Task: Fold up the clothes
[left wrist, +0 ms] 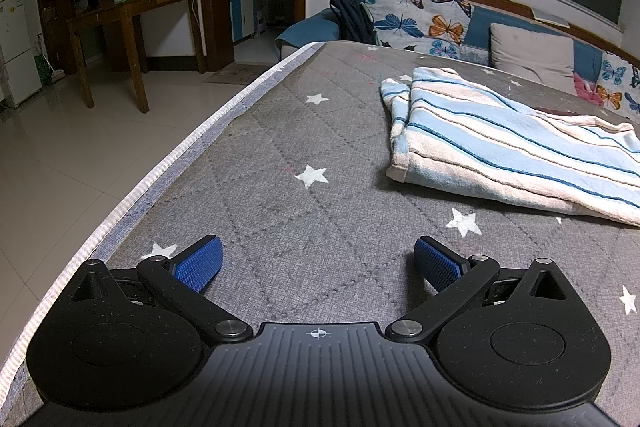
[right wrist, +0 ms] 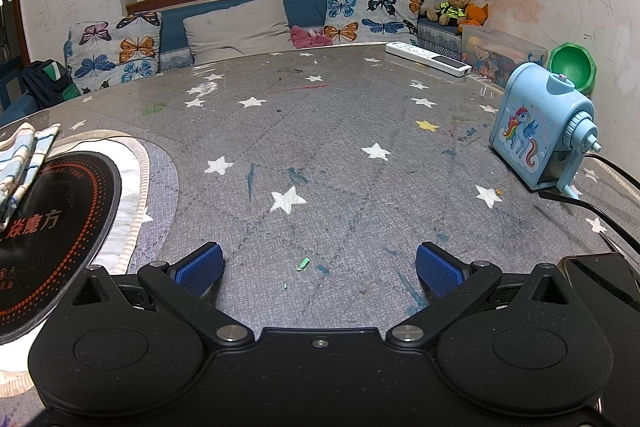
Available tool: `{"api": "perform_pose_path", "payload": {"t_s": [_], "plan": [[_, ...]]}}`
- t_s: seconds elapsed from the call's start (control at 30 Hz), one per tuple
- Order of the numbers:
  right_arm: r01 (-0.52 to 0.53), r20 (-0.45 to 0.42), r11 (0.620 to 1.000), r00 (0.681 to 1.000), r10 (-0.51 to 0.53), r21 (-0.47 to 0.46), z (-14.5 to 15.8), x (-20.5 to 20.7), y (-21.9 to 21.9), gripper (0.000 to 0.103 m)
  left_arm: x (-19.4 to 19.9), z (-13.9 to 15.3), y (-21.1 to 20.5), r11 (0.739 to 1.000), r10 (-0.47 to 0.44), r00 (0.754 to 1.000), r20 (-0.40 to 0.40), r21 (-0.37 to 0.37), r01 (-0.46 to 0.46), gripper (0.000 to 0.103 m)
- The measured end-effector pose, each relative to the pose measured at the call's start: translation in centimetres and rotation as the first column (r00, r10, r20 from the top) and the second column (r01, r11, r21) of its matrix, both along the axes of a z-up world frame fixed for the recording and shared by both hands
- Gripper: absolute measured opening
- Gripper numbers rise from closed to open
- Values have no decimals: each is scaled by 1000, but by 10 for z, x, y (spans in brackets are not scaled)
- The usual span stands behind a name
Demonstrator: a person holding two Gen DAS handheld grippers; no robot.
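Note:
A folded garment with light blue, white and dark blue stripes lies on the grey star-patterned table cover, ahead and to the right of my left gripper. That gripper is open, its blue pads wide apart over bare cover, holding nothing. In the right wrist view only a corner of the striped garment shows at the far left, resting on a black round cooktop. My right gripper is open too, over bare cover well to the right of the garment.
The table's left edge drops to a tiled floor. A blue unicorn pencil sharpener with a black cable, a phone, a white power strip and a toy box sit to the right. A sofa with butterfly cushions runs behind.

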State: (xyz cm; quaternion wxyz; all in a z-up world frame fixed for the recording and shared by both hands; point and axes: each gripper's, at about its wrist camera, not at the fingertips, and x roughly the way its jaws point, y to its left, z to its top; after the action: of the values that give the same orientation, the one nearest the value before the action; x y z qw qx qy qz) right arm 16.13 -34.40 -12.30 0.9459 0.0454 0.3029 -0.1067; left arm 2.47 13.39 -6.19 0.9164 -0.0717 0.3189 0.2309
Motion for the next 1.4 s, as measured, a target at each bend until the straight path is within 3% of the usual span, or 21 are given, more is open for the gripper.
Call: {"api": "perform_pose_path", "payload": {"t_s": [1.4], "plan": [[0, 0, 1000, 1000, 0, 0, 0, 0, 0, 103, 0, 0, 0, 1000, 0, 1000, 0, 0, 0, 103]]}}
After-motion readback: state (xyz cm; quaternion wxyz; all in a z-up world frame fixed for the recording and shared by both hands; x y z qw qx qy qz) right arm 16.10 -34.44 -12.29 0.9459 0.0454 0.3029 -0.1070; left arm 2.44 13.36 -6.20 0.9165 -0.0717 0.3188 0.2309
